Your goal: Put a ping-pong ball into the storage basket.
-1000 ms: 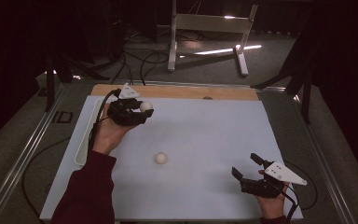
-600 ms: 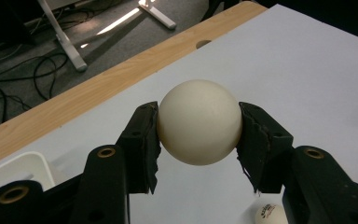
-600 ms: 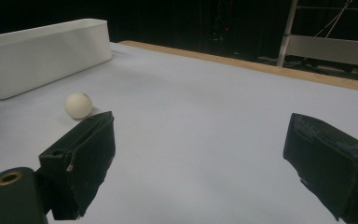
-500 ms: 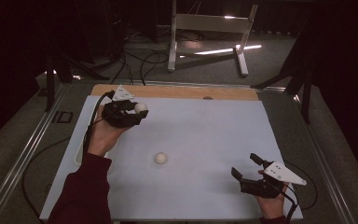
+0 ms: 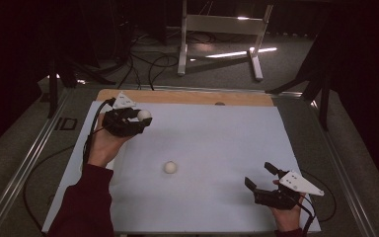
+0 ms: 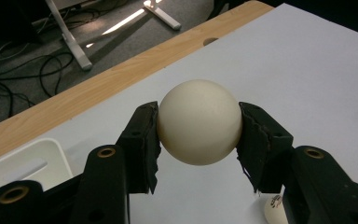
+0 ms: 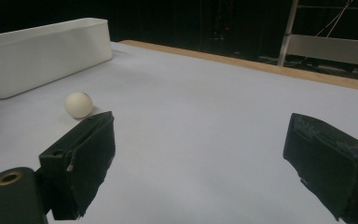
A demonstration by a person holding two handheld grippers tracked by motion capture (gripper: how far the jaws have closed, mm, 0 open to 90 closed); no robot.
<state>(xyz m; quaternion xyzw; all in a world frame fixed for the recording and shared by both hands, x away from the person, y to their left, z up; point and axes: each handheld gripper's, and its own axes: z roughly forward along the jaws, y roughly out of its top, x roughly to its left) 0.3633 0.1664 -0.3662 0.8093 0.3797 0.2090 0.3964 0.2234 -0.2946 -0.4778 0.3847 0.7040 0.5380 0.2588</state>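
Held ball [image 6: 199, 121]: smooth cream plastic, faint eggshell sheen. Left gripper [image 6: 199, 140] pads: matt black foam, ragged edges. Table sheet [image 5: 217, 148]: matt white paper. Table edge [image 6: 98, 86]: pale grained wood. Bin [image 7: 46, 49]: smooth white plastic.

Black tongs [image 5: 137, 120] with 2 padded jaws, brass-ringed screw holes, black cables, maroon sleeve [image 5: 86, 202].

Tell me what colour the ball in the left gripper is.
Cream-white, plain and smooth. The ball shows best in the left gripper view, clamped in the left gripper.
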